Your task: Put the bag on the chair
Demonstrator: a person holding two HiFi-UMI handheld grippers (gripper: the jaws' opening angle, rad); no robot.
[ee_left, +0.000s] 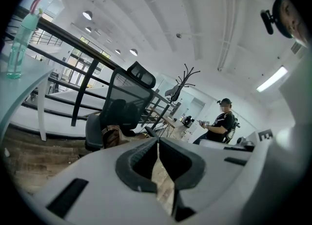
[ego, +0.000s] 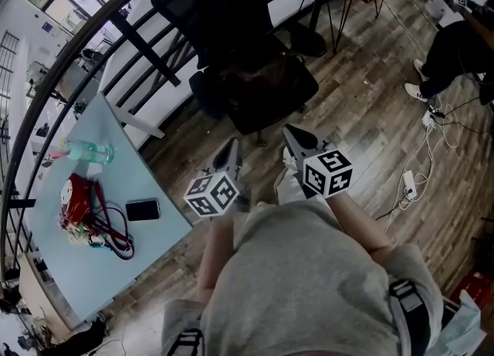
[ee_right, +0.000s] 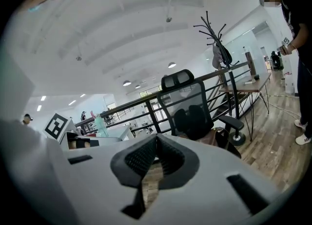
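L hand-held gripper (ee_left: 157, 143) shut, empty

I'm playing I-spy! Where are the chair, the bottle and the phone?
chair (ee_right: 187, 107), right gripper view, on its mesh back
bottle (ego: 91, 151), head view, on its body
phone (ego: 143, 209), head view, on its screen

A loose grey T-shirt (ego: 309, 269) crossed by black straps (ego: 409, 312); the left gripper (ego: 231, 147) and right gripper (ego: 293, 137) are grey, each bearing a black-and-white marker cube (ego: 212, 194).
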